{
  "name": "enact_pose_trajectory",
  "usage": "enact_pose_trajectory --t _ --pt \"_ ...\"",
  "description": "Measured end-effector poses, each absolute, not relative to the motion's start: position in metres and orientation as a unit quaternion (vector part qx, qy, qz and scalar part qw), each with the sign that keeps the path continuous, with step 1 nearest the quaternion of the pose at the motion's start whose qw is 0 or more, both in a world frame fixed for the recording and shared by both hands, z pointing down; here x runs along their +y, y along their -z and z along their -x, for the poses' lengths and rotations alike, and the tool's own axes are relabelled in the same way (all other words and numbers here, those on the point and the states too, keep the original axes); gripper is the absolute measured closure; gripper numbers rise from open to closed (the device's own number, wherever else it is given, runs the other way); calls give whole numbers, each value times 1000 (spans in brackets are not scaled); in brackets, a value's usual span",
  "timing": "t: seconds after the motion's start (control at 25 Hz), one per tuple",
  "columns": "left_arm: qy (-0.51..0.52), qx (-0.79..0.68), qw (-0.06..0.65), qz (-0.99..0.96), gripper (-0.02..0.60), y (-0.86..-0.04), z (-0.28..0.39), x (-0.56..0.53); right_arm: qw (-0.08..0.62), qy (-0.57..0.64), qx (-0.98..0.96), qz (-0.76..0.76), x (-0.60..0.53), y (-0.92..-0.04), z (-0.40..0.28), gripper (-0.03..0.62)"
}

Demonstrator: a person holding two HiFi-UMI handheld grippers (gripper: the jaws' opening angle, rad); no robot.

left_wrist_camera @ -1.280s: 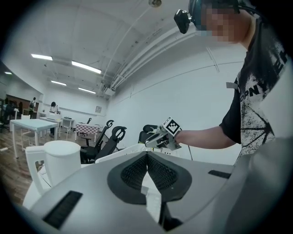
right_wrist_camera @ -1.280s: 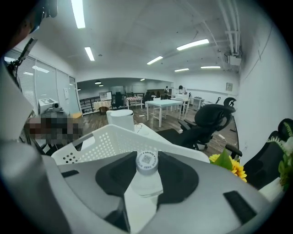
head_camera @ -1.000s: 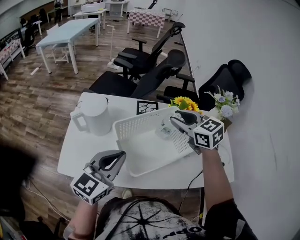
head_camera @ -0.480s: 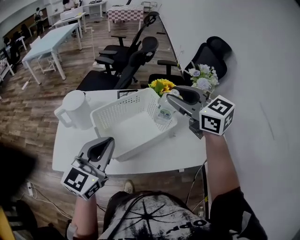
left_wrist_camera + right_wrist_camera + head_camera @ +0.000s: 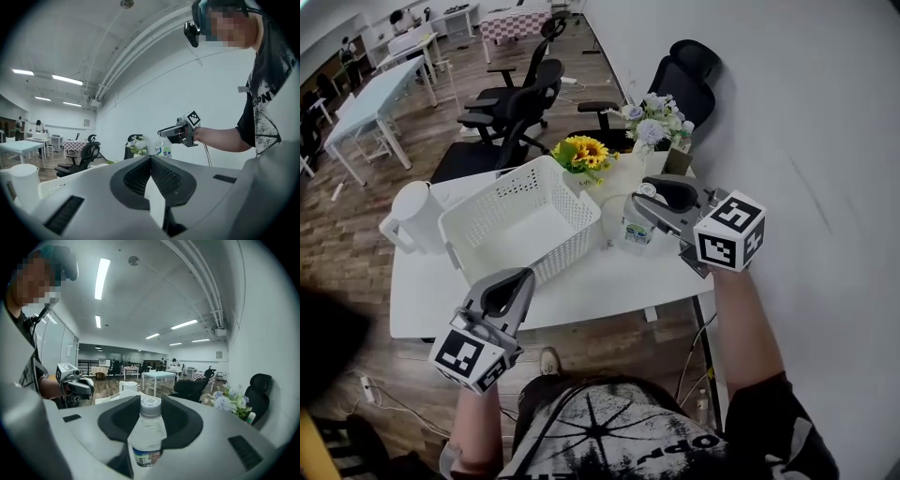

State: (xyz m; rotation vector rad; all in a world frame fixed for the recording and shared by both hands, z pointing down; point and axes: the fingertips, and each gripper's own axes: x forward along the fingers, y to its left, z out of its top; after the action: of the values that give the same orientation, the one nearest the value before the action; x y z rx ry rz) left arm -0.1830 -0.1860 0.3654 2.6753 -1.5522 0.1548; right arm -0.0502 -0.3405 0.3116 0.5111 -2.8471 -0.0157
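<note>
The right gripper (image 5: 645, 208) pinches a clear bottle (image 5: 635, 231) with a white cap and blue label, near the right edge of the tabletop (image 5: 581, 281). The left gripper (image 5: 511, 291) is pressed together.

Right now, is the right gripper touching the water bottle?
Touching. In the right gripper view, the right gripper has its jaws pressed against both sides of the bottle.

Bottle (image 5: 148, 437) base out of sight

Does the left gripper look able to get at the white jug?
Probably yes: the left gripper, shut and empty, hangs at the table edge; only bare tabletop lies between it and the white jug.
</note>
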Motion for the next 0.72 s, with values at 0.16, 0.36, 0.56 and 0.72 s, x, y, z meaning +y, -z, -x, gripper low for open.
enact_pose_trajectory --t 0.16,0.36,0.56,0.72 --pt "-59 -484 30 -873 571 -375 146 -196 129 -15 -972 -195 -344 -341 12 442" --pt "-68 -464 47 -882 572 -395 108 -207 135 -33 -966 -216 -350 -383 -23 442" --pt "-79 -455 64 -885 571 -411 83 -219 147 -41 -961 -230 -358 -421 -44 442" --pt "-87 -446 78 -887 571 -422 69 -229 147 -52 -959 -238 -366 -448 -53 442"
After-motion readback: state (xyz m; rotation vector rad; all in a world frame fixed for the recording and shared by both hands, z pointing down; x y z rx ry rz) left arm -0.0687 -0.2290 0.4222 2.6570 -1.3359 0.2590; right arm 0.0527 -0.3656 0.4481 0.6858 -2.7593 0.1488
